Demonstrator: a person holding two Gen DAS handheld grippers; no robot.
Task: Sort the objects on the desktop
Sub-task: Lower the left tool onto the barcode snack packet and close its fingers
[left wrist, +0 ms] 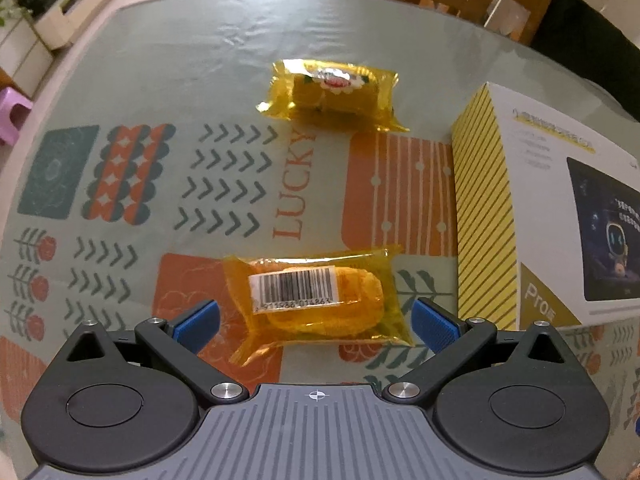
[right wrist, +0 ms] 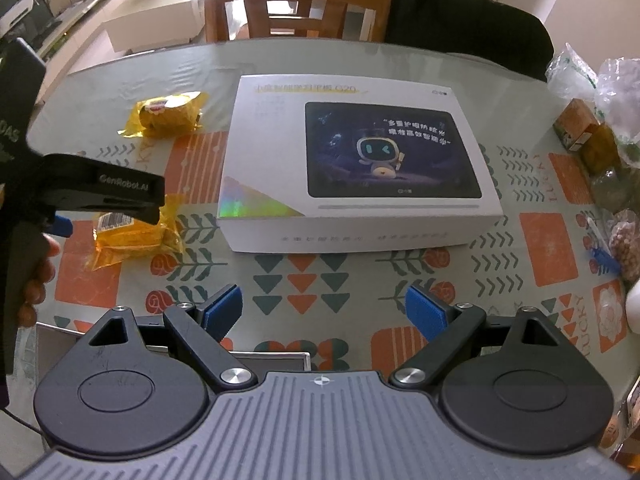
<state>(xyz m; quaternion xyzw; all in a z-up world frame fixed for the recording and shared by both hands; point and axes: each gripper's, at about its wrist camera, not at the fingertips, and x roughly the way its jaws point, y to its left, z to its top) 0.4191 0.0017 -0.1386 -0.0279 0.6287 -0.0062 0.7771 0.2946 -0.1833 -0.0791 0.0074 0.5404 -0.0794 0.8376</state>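
On my left wrist view, the left gripper point(left wrist: 316, 322) stands released, its blue ribbed pads point(left wrist: 198, 326) spread wide on either side of the near yellow cellophane-wrapped snack packet with the white barcode label point(left wrist: 316, 300). The packet lies flat on the patterned grey, orange and green tablecloth point(left wrist: 140, 100), between the pads; I cannot tell whether either pad touches the wrapper. Farther from me, well apart from the first, I note a second yellow cellophane-wrapped snack packet with a red and white label point(left wrist: 332, 96), also flat on the cloth. To the right of both stands the white rectangular cardboard tablet box with yellow striped side point(left wrist: 486, 208), near the barcode packet but not touching it.

On my right wrist view, the left gripper enters from the left edge above the barcode packet point(right wrist: 132, 236). The second packet point(right wrist: 166, 114) lies beyond it, just left of the box point(right wrist: 360, 160), which occupies the centre of the table. The right gripper point(right wrist: 324, 312) is released, pads apart over bare cloth, holding nothing. At the far right edge I record clear plastic bags of foodstuffs point(right wrist: 612, 92) and a small brown carton point(right wrist: 576, 122). A wooden chair point(right wrist: 296, 4) stands behind the table.
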